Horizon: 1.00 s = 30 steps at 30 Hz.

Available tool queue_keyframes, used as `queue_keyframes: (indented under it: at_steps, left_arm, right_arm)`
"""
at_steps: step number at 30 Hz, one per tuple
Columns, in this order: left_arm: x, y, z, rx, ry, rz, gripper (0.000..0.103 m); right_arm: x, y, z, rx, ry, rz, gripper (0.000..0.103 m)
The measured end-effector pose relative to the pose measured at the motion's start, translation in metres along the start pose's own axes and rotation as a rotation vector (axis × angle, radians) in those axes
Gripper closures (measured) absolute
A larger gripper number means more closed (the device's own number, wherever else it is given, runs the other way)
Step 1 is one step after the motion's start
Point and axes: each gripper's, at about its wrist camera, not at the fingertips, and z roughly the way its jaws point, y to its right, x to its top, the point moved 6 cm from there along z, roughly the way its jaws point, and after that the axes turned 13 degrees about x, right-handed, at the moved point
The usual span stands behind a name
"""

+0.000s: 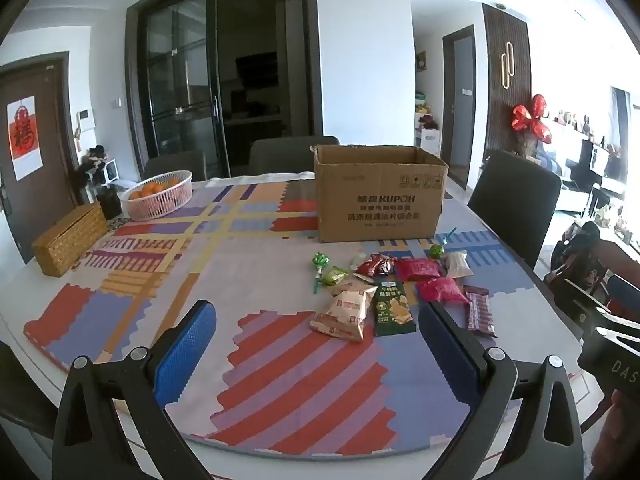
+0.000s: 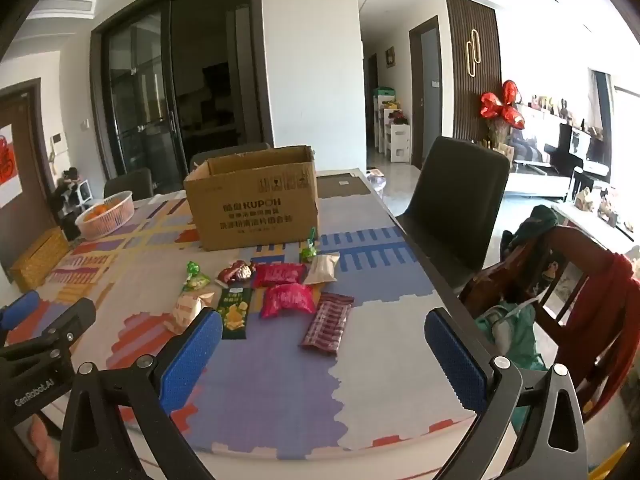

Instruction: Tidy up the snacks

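Several snack packets lie on the patterned tablecloth (image 1: 280,264) in front of an open cardboard box (image 1: 380,196), which also shows in the right wrist view (image 2: 256,200). Among them are a tan packet (image 1: 346,312), a dark green packet (image 1: 394,312), two pink-red packets (image 2: 286,300) and a maroon wafer pack (image 2: 328,322). My left gripper (image 1: 320,344) is open and empty, near the table's front edge, short of the snacks. My right gripper (image 2: 324,348) is open and empty, just short of the wafer pack.
A pink basket of oranges (image 1: 158,194) and a woven tissue box (image 1: 70,238) stand at the far left. Dark chairs (image 2: 456,216) stand around the table. A wooden chair with clothes (image 2: 568,280) is off the right edge.
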Motion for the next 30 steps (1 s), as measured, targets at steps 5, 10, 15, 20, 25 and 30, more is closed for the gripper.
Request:
queue_keyframes:
  at_steps: [5, 10, 15, 20, 25, 30]
  left_arm:
    - [0.002, 0.000, -0.001, 0.004, 0.010, -0.006, 0.000]
    - [0.001, -0.001, -0.003, -0.016, 0.019, -0.012, 0.000]
    - [0.003, -0.004, -0.008, -0.007, 0.032, -0.017, 0.000]
    - [0.003, -0.004, -0.009, -0.016, 0.026, -0.021, 0.000]
    - [0.004, -0.005, -0.009, -0.015, 0.029, -0.021, 0.000]
    - [0.005, -0.005, -0.009, -0.016, 0.032, -0.022, 0.000]
  right_arm:
    - [0.000, -0.004, -0.002, 0.011, 0.005, 0.001, 0.001]
    - [-0.002, -0.006, -0.004, 0.003, 0.016, -0.007, 0.001]
    - [0.001, -0.002, -0.005, 0.000, 0.020, -0.011, 0.001]
    - [0.005, -0.004, -0.007, 0.004, 0.020, -0.012, 0.001]
    - [0.004, -0.007, -0.011, 0.003, 0.032, -0.013, 0.001]
    - [0.007, -0.008, -0.011, 0.004, 0.033, -0.010, 0.001]
